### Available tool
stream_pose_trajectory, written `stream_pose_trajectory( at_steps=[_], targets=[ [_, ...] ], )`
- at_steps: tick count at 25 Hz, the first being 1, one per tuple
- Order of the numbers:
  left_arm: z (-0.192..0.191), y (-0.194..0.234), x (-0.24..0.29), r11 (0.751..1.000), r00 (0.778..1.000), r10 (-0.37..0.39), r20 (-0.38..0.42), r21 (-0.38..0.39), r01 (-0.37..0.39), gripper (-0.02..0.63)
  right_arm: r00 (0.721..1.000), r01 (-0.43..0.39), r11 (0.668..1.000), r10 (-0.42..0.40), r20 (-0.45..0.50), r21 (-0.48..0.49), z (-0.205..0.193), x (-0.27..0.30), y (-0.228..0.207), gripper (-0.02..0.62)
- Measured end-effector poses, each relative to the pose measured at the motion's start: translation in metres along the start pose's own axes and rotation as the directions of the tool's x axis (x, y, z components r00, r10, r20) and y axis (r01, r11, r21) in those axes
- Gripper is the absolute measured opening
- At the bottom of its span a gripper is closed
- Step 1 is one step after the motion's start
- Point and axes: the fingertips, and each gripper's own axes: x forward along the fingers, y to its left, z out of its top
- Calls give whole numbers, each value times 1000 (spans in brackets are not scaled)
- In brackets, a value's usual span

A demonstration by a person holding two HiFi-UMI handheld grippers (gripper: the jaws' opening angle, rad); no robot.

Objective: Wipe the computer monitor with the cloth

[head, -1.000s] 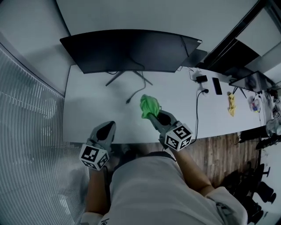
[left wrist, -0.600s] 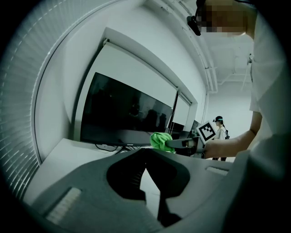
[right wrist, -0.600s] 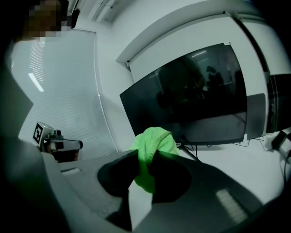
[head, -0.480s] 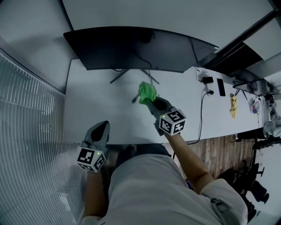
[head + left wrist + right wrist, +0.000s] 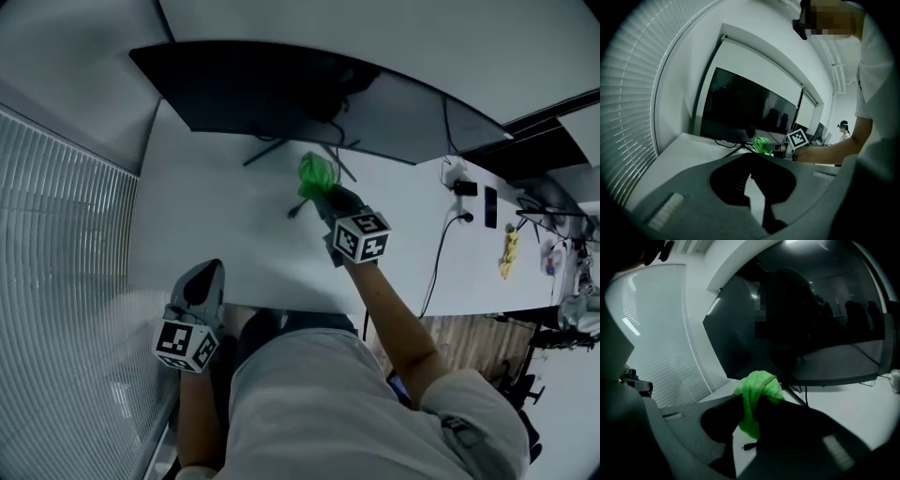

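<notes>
A wide curved black monitor (image 5: 281, 89) stands on a thin stand at the back of the white desk (image 5: 206, 234); its dark screen (image 5: 820, 329) fills the right gripper view. My right gripper (image 5: 321, 192) is shut on a bunched bright green cloth (image 5: 314, 172), held just in front of the screen's lower edge near the stand. The cloth (image 5: 757, 397) bulges out between the jaws. My left gripper (image 5: 208, 277) hangs at the desk's front edge, jaws together, nothing in them. In the left gripper view the monitor (image 5: 745, 112) and green cloth (image 5: 761, 144) sit ahead.
A loose black cable end (image 5: 298, 208) lies on the desk under the right gripper. At the right are a power strip with plugs (image 5: 459, 187), a dark remote (image 5: 491, 206) and a yellow object (image 5: 509, 253). Ribbed blinds (image 5: 66, 262) line the left side.
My right gripper carried the green cloth forward and up, from mid-desk to the monitor's lower edge. The left gripper stayed at the desk's front edge.
</notes>
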Motion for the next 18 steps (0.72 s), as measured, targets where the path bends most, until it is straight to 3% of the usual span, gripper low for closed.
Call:
stream_pose_trajectory(
  at_steps=[10, 18],
  targets=[
    [-25, 2, 3, 991, 994, 111, -23, -68, -112, 8, 1000, -13, 999, 14, -22, 50, -16, 48, -40, 80],
    [-34, -12, 13, 985, 987, 155, -49, -66, -158, 8, 1000, -20, 999, 20, -6, 47, -13, 79, -61, 80]
  ],
)
